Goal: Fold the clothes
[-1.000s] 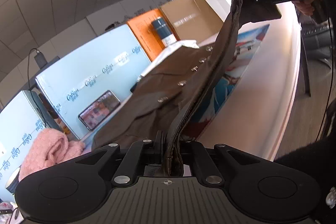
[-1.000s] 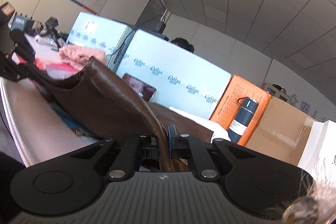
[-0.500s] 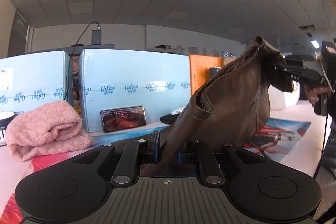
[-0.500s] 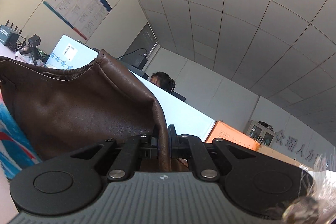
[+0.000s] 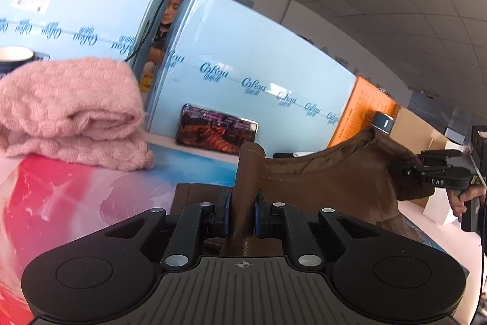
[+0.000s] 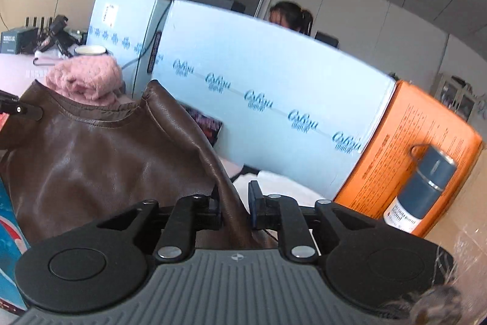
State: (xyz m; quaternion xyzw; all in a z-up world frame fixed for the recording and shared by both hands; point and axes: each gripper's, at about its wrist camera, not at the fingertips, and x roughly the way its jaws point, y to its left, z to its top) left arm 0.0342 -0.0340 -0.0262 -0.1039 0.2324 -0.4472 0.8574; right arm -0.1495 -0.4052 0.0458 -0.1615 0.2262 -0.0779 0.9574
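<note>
Office desk scene, pale blue printed boxes (image 5: 258, 63) standing along the back, orange box (image 6: 408, 154) to their right with a dark blue flask (image 6: 423, 188) leaning against it. Phone (image 5: 217, 133) propped against the blue box. Folded pink knit sweater (image 5: 70, 111) sits on the colourful mat (image 5: 61, 197) at left, white-rimmed mug (image 6: 90, 51) just behind it. Brown leather garment (image 6: 100, 157) is lifted off the table, stretched between both grippers. Left gripper (image 5: 242, 213) jaws clamped on one edge of it, fabric bunched upright between the blue pads. Right gripper (image 6: 234, 207) jaws pinching the other edge; in the left wrist view it shows at far right, held by a hand (image 5: 468, 198), gripping the garment's corner. Neckline seam sags between the two grips. Another person's head shows behind the boxes
</note>
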